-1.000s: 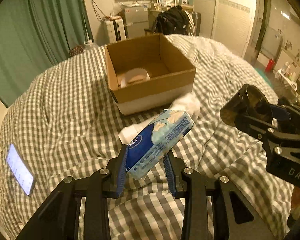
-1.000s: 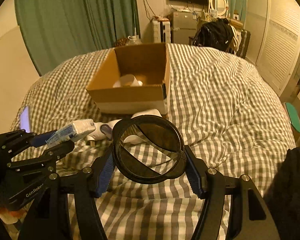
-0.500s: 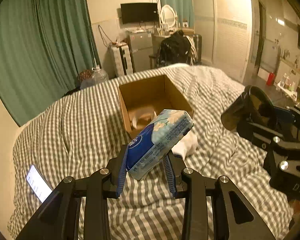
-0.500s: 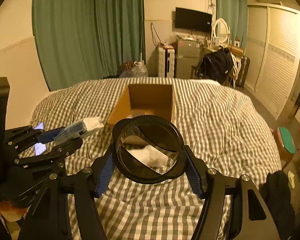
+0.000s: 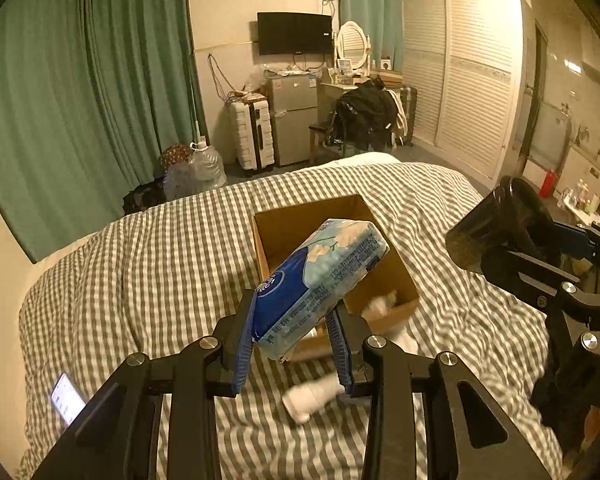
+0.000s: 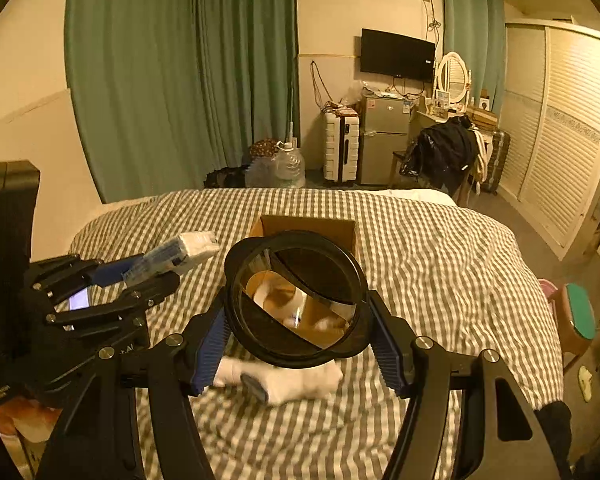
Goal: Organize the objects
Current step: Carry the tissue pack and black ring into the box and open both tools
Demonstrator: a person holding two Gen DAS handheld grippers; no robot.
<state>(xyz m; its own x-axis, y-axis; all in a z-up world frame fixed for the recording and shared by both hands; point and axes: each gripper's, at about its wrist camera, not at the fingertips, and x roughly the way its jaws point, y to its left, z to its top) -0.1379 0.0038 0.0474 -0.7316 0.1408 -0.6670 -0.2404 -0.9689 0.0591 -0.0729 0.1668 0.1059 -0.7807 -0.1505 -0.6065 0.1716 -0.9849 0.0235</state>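
Observation:
My left gripper is shut on a blue and white tissue pack, held tilted above the checked bed in front of the open cardboard box. My right gripper is shut on a round black container, whose open mouth faces the camera. That container also shows at the right of the left wrist view. The tissue pack shows in the right wrist view, to the left. The box lies behind the container. Pale items lie inside the box.
A white rolled cloth lies on the bed below the grippers, also in the right wrist view. A lit phone lies at the bed's left. Beyond the bed stand a suitcase, small fridge and water jug.
Both grippers have risen and pulled back with their loads still held. The box and bed now sit lower and farther away, and more of the room shows.

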